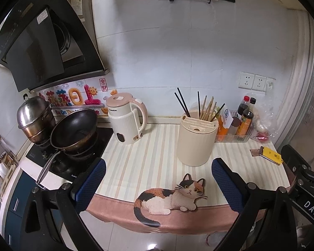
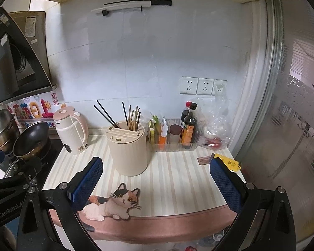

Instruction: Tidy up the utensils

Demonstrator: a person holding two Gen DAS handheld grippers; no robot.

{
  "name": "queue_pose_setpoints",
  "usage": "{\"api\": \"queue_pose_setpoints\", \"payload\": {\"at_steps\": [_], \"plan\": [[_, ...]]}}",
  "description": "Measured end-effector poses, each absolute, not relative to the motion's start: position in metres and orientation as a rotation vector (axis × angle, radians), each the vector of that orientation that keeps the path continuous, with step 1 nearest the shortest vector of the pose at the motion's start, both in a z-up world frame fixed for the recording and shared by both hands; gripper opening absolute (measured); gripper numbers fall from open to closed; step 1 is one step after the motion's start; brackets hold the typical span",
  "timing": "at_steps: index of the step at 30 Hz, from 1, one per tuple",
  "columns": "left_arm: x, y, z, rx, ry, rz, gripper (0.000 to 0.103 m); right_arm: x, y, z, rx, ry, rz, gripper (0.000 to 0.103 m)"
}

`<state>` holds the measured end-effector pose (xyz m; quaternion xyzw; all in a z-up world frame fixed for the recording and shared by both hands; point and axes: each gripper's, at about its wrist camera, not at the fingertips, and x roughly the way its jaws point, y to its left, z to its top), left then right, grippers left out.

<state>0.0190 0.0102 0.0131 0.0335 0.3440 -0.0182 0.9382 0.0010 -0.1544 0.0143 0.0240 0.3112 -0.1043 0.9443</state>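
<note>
Cream-and-pink striped cloth with a calico cat print is covering the counter, and on it, toward the back wall, a cream ribbed plastic cylinder of a utensil holder is standing upright with its slotted lid on. It is probably light and rigid, likely to slide or tip on the cloth if nudged high, so any push belongs low on its wall. A bundle of pale wooden chopsticks and a few thin black chopsticks are leaning out of its rear opening, splayed at different angles. They are looking stiff, slender, light and smooth, best pinched across the upper shafts, one or two together. The left gripper and right gripper are both hovering at the near edge, fingers spread wide, holding nothing.
</note>
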Motion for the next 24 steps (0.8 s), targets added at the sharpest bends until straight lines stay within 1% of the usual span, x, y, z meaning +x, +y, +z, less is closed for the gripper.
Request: {"api": "queue_pose_setpoints", "payload": {"at_steps": [24], "plan": [[0.023, 0.0079, 0.0093, 0.063, 0.714, -0.053, 0.103, 0.0033, -0.1571, 0.0091, 0.039, 0.649, -0.223, 0.103]]}}
